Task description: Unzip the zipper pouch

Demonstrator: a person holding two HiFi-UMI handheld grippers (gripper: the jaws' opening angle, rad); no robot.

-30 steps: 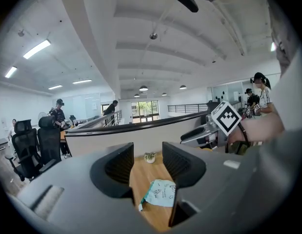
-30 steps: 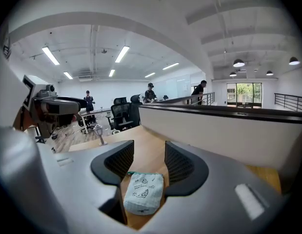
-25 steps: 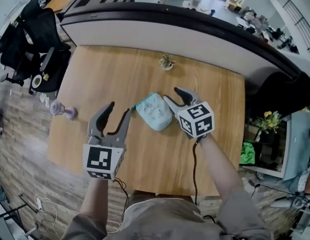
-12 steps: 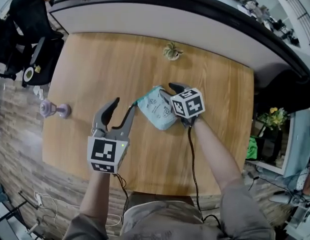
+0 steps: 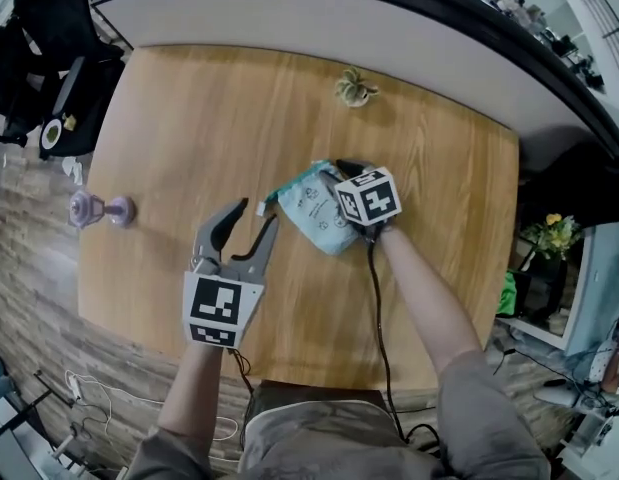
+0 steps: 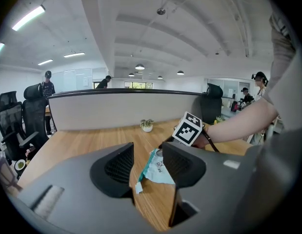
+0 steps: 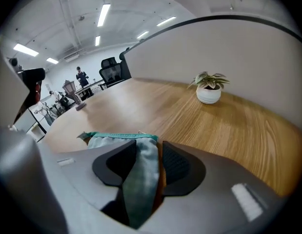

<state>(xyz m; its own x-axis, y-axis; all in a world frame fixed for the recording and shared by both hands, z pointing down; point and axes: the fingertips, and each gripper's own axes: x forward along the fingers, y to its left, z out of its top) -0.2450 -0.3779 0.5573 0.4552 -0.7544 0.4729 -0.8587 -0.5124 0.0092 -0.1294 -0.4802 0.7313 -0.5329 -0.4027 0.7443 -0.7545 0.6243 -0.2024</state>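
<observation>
One pale-blue pouch [image 5: 314,216], teal-edged | right tool [image 7: 150,156] just closing round it | left tool [image 5: 251,222] agape

A light wooden worktop [image 5: 189,118] with rounded corners stands against a curved grey partition [image 5: 389,38] capped in black. A small potted plant [image 5: 355,89] sits near the worktop's far edge. Black office chairs [image 6: 34,112] stand at the left on the wood-plank floor [image 5: 29,298]. Strip lights [image 7: 103,14] line the white ceiling [image 6: 141,28].

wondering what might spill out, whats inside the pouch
Nothing inside shows. The pouch lies on the table with its teal zipper edge looking closed, so the printed fabric covers whatever it holds.
</observation>
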